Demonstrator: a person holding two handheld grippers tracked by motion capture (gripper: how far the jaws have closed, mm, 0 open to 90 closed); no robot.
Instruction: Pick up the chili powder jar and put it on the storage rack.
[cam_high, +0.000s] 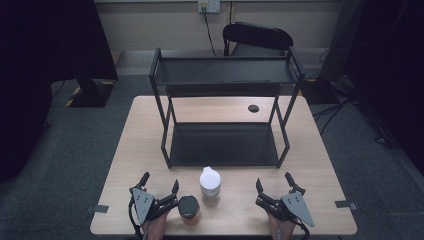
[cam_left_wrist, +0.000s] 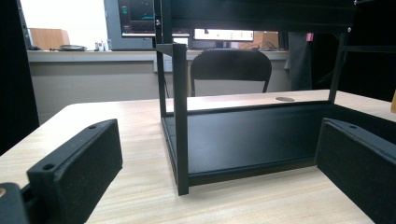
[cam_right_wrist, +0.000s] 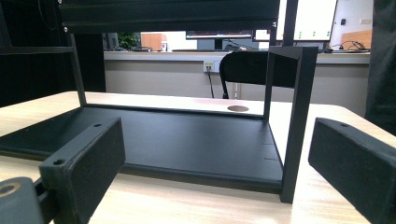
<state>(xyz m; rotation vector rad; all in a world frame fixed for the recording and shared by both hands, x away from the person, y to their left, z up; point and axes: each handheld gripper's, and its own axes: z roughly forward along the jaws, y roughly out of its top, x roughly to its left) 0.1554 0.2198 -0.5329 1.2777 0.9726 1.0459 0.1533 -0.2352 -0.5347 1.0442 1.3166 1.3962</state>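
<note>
Two containers near the surface's (cam_high: 125, 150) front edge: dark-lidded jar (cam_high: 189, 209) just beside the left gripper (cam_high: 159, 191), white-capped bottle (cam_high: 210, 185) between both grippers. Left and right gripper (cam_high: 274, 186) jaws spread wide, empty. Black two-tier rack (cam_high: 225, 145) behind.

Looking down and forward from above the near edge of the table (cam_high: 150, 107), taking in the whole black shelf rack (cam_high: 225, 115) and the chair (cam_high: 257, 37) behind. Riding low on the left gripper (cam_high: 159, 192), just above the tabletop, facing the rack's left front post. Riding low on the right gripper (cam_high: 274, 192), facing the right front post. Shared by all three: rack, chair, tabletop hole (cam_high: 253, 108).
</note>
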